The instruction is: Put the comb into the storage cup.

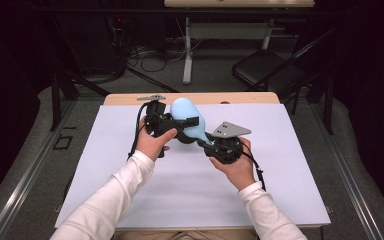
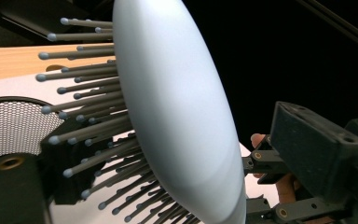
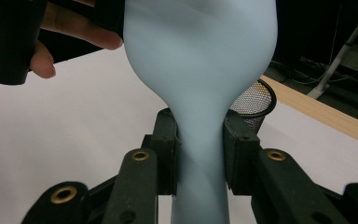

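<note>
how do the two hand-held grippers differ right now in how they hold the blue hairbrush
The right hand-held gripper is shut on the hairbrush handle; the left hand-held gripper sits at the brush head, its jaws wider, one on the bristle side and one on the smooth back. Whether they press on it I cannot tell. A grey plate shows on top of each. Both are black, each in one hand above the white table.

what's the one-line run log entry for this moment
thing: blue hairbrush | right tongs: shut on handle | left tongs: around brush head, grip unclear | mesh cup: on white mat | held above mat
</note>
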Tool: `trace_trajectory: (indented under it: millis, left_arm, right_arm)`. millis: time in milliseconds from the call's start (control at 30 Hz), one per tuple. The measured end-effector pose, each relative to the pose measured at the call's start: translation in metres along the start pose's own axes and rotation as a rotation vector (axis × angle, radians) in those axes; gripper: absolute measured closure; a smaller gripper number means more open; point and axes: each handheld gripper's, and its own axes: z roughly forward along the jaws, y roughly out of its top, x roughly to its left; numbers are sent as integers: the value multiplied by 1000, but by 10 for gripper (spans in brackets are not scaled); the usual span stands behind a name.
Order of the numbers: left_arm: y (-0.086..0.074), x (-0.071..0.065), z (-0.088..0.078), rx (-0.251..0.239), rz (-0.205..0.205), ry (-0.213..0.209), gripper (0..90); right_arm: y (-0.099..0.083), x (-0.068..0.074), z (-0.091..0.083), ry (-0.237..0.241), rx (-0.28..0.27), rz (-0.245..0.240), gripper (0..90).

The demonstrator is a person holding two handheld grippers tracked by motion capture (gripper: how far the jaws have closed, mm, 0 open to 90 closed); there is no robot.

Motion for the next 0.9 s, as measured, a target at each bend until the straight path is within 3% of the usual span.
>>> trace_trajectory:
  millis: [300,667,900]
  left_arm:
    - [0,0,2,-2,-2,1,159]
    - [1,2,0,-21,-40,-23,196]
    - [0,1,1,-12,-59,-16,224]
  right_arm:
    - [0,0,0,0,-1,-4,697]
    - [0,2,1,0,-3,-8,697]
    - [0,2,1,2,-4,-11,697]
